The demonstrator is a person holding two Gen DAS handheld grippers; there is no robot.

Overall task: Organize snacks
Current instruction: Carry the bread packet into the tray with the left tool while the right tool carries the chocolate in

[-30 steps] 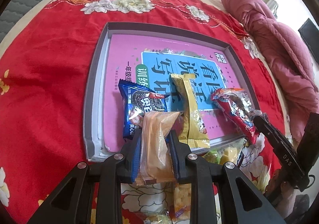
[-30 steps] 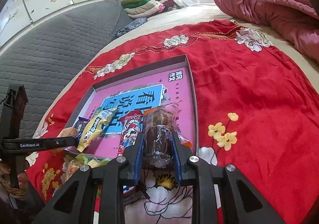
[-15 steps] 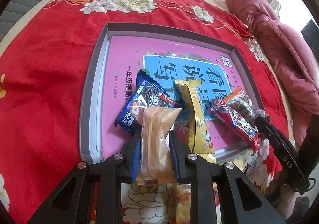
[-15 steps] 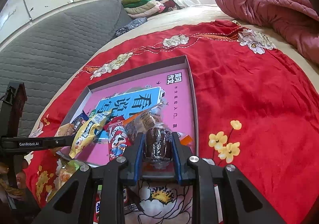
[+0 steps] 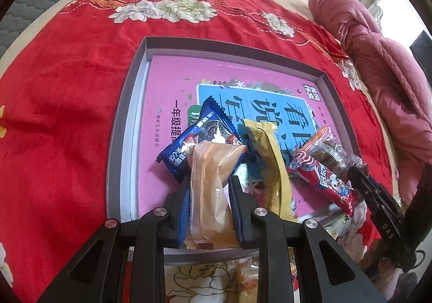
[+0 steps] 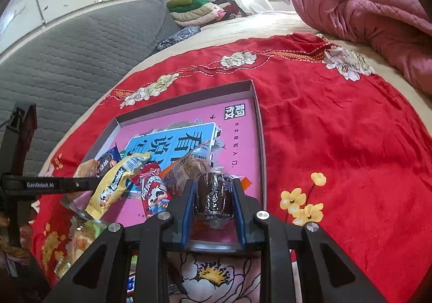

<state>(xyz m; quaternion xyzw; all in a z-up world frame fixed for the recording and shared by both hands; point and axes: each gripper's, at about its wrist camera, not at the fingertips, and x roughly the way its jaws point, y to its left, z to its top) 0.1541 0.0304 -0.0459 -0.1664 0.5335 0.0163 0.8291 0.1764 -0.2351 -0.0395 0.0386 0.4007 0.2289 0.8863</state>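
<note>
**Snack packets over grey tray: two in the tools, four laid**

Item 1. Tan packet [image 5: 209,189], translucent film, soft cake-like filling. Clenched across its lower half by the left tool [image 5: 209,187]; upper end overhangs the near part of the grey tray [image 5: 121,141]. Judged light and squashy; the crimped end seam is the safer hold, as a mid-body pinch may crush the filling.

Item 2. Dark brown packet [image 6: 213,195], clear crinkly wrap. Pinched at its middle by the right tool [image 6: 213,197], at the tray's near right corner. Likely light, slippery film; firm contents.

Item 3. Blue biscuit packet [image 5: 199,138], lying flat in the tray beside item 1, possibly touching it. Probably brittle inside.

Item 4. Yellow packet [image 5: 267,162], long, flexible, its tail over the tray's near rim.

Item 5. Red packet [image 5: 324,179], lying aslant.

Item 6. Orange-edged clear packet [image 5: 328,149], just beyond item 5.

Setting. Tray holds a pink book [image 5: 167,92] as its floor; it rests on a red floral bedspread [image 5: 67,87].
</note>
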